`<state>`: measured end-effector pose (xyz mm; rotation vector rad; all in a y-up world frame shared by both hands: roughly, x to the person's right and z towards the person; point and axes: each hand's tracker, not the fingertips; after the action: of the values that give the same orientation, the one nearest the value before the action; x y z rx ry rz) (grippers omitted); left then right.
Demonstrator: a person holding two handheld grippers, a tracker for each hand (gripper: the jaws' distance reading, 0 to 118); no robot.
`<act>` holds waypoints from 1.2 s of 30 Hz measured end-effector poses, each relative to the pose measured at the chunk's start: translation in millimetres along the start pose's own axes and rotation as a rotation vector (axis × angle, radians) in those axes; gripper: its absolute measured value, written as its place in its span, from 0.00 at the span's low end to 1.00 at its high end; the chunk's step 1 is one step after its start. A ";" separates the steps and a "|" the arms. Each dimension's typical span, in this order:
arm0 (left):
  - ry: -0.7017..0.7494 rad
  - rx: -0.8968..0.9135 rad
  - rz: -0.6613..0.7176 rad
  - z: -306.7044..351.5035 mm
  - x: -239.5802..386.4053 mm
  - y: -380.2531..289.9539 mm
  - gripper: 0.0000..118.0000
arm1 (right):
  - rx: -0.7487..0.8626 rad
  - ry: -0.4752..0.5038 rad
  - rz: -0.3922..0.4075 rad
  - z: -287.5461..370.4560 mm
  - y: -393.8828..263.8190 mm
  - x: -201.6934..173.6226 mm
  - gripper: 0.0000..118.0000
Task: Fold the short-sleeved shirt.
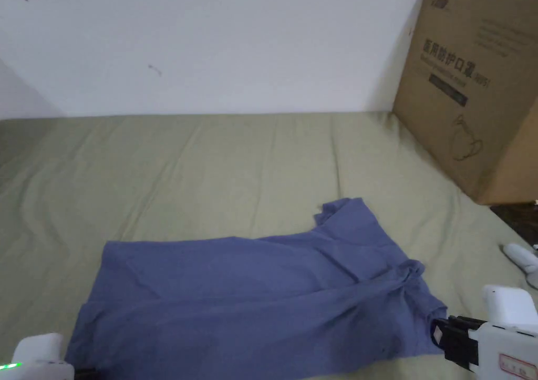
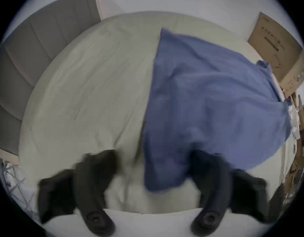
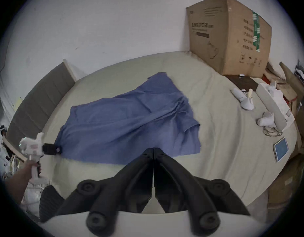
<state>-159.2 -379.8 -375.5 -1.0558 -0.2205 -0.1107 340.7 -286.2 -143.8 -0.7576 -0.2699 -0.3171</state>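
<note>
Blue shirt [image 1: 252, 302] lies spread on the bed [image 1: 210, 160], lower middle of the head view, long axis running left to right. One sleeve [image 1: 344, 215] sticks out toward the top centre; fabric is bunched and creased near the right end. It looks partly doubled over along its length, but I can't tell for sure.

Left tool [image 2: 153, 169]: jaws wide apart, blurred in its own view. The shirt's near corner hangs between them, nearer the right jaw, and nothing is pinched. In the right gripper view it sits at left, tip touching the shirt's left end.

Right tool [image 3: 153, 151]: jaws pressed together, nothing between them. It sits just beside the shirt's near edge in its own view; in the head view, lower right, it is at the shirt's right end [image 1: 441, 331].

Step in hand, my guess: positioning at both ends for a grasp, ahead of the next fold. Fold not yet made.

Next move probably calls for the right tool to open and take the right corner, and the left to close on the left corner, then lift both together and carry the near edge over.

Cardboard box [image 1: 473, 81] upper right, against the wall. Phone [image 3: 281, 149] and white clutter at the right of the right gripper view, well apart from the shirt.
</note>
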 end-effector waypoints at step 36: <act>-0.048 -0.058 -0.123 103.2 -46.8 -82.2 0.03 | -0.420 -0.016 0.041 9.2 -73.5 94.7 0.09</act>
<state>-234.0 -330.7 -267.7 -1.1034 -0.3277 -0.2032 399.0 -347.3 -58.2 -1.1781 -0.2041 -0.3329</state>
